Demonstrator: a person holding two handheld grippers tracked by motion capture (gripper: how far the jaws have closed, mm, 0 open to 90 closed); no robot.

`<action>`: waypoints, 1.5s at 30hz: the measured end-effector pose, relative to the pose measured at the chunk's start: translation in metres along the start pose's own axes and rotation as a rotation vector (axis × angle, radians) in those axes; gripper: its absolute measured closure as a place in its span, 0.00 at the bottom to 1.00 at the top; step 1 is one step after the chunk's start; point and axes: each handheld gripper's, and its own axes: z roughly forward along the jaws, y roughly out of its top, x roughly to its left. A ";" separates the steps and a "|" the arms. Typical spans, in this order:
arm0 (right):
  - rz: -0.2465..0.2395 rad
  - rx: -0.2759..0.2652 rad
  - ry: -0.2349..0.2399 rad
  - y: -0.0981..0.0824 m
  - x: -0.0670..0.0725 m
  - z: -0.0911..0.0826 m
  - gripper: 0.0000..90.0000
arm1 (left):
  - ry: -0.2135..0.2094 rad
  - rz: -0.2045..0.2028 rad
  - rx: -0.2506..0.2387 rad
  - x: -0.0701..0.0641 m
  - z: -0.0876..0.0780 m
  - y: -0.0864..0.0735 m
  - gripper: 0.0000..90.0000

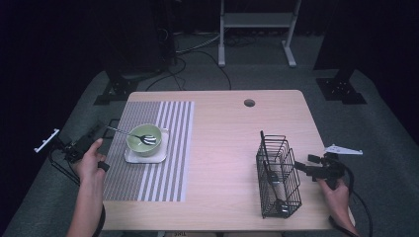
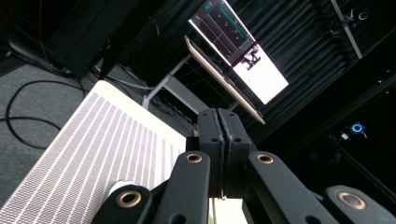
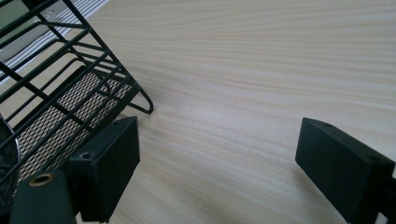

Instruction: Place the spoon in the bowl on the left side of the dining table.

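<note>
The wire basket [image 1: 278,174] stood near the right front corner of the surface [image 1: 227,148], with some cutlery lying in its bottom. Well to the left of the basket, a fork [image 1: 132,135] rested in a green bowl [image 1: 144,139] on a small white plate [image 1: 145,157], all on a striped mat [image 1: 148,148].

The right tongs [image 1: 302,166] hovered just to the right of the basket, jaws spread wide and holding nothing; in the right gripper view one jaw sat close beside the basket's foot [image 3: 142,103], the other well out over bare wood. The left tongs [image 1: 94,132] waited left of the mat, far from the basket, jaws pressed together on nothing, as the left gripper view showed.

The step looked like taking hold of the basket. To do it well, the right tongs would need to straddle a single sturdy upright wire of the side wall rather than the thin mesh floor [image 3: 60,116], then close squarely so the frame did not twist. A high, centred grip would likely keep the cutlery from tipping out; a low corner grip risked tilting the basket.
</note>
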 end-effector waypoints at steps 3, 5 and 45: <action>0.000 0.001 0.000 0.000 0.000 0.000 0.14 | 0.009 0.000 -0.005 0.003 -0.002 0.002 1.00; 0.000 0.000 0.000 0.000 0.000 0.000 0.14 | 0.017 -0.003 -0.007 0.004 -0.002 0.002 1.00; 0.001 0.000 -0.001 0.000 0.000 0.000 0.14 | 0.121 0.012 0.043 0.032 0.005 -0.022 0.99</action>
